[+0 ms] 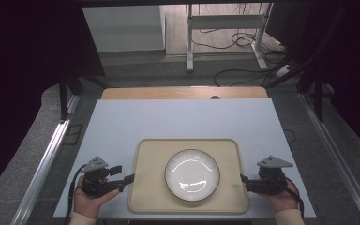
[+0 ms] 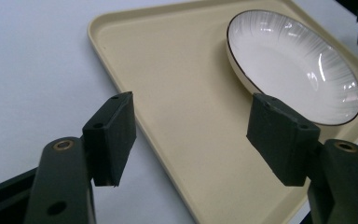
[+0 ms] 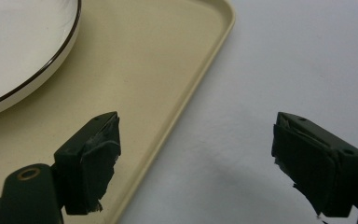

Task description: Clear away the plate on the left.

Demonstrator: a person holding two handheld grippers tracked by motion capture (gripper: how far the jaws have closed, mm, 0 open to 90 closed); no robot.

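Your beige rectangular plastic tray (image 1: 145,187) lies long axis left-to-right, carrying a round white dark-rimmed plate (image 1: 192,174). Your left gripper (image 1: 123,180) and right gripper (image 1: 244,180) flank it, jaws wide, empty.

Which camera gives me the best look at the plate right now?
The high view: the whole plate sits centred on the tray. The left gripper view shows most of it obliquely, one jaw overlapping its near edge; the right gripper view catches just a cropped edge.

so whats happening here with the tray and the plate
A person holds a claw in each hand at a white table. A beige tray lies on it with a white plate on top. The left claw and right claw sit open at the tray's side edges, gripping nothing.
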